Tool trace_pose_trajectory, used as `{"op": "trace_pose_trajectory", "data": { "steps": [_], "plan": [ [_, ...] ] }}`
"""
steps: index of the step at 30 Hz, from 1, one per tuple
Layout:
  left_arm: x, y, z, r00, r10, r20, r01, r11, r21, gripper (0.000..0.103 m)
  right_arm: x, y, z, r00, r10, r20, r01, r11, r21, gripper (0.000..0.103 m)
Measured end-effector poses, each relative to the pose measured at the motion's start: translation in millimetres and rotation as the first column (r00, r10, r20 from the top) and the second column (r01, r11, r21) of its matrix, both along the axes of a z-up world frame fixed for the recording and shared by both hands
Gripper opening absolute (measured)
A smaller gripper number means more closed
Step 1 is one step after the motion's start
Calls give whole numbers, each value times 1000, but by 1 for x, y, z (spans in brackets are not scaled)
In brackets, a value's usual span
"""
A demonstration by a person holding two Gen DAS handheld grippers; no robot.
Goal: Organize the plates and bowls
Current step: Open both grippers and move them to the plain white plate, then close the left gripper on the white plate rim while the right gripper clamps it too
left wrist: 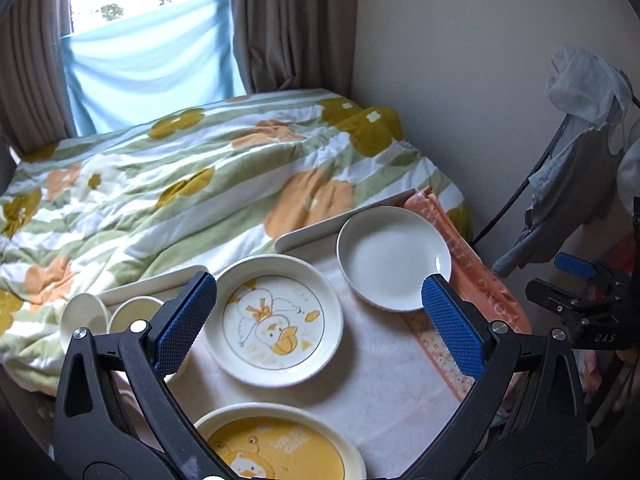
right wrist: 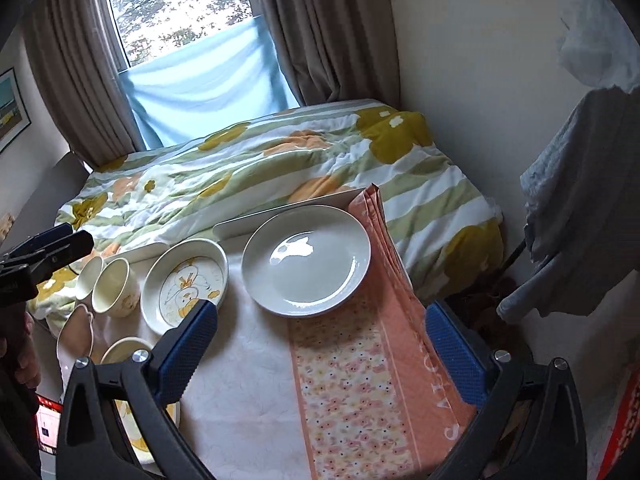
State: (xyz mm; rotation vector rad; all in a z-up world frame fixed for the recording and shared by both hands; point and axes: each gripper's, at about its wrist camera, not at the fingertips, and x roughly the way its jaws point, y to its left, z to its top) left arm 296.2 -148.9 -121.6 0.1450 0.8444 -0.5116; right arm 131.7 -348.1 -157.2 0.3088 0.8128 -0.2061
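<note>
Two grippers hang above the table, the left gripper (left wrist: 318,312) and the right gripper (right wrist: 320,344) both spread wide with nothing between their pads. Below on the towel (right wrist: 348,392) sit a plain white plate (right wrist: 306,260) near the far edge, a duck plate (left wrist: 276,320) beside it, a yellow plate (left wrist: 276,448) nearest, and two cups (right wrist: 114,288) at the left.

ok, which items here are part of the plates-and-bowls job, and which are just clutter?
Job:
- white plate
- duck dish
- yellow dish
- two cups
- tray

Lying about:
- bed quilt
- peach towel
- hanging clothes
- curtains
</note>
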Motion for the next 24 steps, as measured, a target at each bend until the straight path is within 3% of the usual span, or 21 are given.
{"op": "trace_pose_trajectory", "data": {
  "steps": [5,8,9,14,17,19,24],
  "plan": [
    [58,-45,-47,991,-56,-123,59,998,17,98,36,-34,-48,995,-91,-45,97,979,177,98],
    [92,-64,-82,977,-68,-201,78,996,42,81,63,-48,-80,989,-103,-103,125,962,244,80],
    [102,-71,-95,971,-68,-228,81,995,50,76,71,-51,-90,987,-101,-124,130,957,258,73],
    [134,-97,-143,938,-93,-335,127,989,81,65,95,-64,-124,976,-113,-185,169,933,317,58],
    [147,-109,-164,921,-99,-378,149,983,106,64,103,-68,-137,967,-120,-226,192,923,333,49],
    [154,-112,-172,908,-109,-405,166,980,110,60,106,-71,-143,963,-115,-243,198,914,354,36],
    [167,-117,-188,876,-138,-463,210,971,109,34,111,-78,-147,957,-110,-267,208,904,373,25]
  ]
}}
